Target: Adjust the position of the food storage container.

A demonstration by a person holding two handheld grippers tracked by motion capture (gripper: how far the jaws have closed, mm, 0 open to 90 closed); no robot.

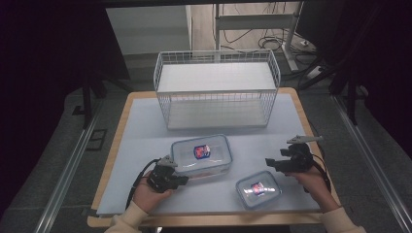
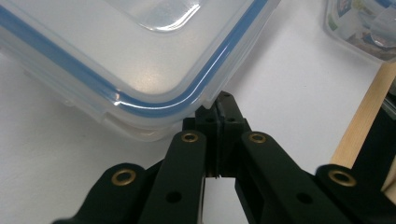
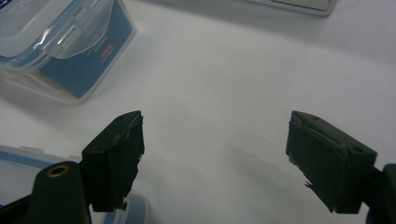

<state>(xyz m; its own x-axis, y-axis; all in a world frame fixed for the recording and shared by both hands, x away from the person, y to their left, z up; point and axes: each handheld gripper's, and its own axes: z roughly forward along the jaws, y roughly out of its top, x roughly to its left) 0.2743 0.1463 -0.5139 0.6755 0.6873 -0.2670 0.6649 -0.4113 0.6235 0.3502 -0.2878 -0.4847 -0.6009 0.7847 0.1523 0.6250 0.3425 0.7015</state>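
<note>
Near the bottom left of the high view, the left tool [image 1: 175, 171] sits in a person's left hand [image 1: 148, 193], its tip right at the near left corner of the large clear container [image 1: 201, 154] with the blue seal. That container lies on the white desk [image 1: 141, 145], around the middle of the frame, in front of the white wire basket [image 1: 216, 87]. From the left tool view, the jaws are pressed together with nothing between them, and their tip [image 2: 219, 108] meets the rounded corner of the container's lid [image 2: 140, 60], just under its rim.

At the lower right of the high view, the right tool [image 1: 270, 162] is held in the right hand [image 1: 311, 182], just above and to the right of the small container [image 1: 258, 188], apart from it. Its jaws stand wide apart over bare desk [image 3: 224, 93] in the right tool view, empty, with the large container [image 3: 65, 42] at the upper left.
</note>
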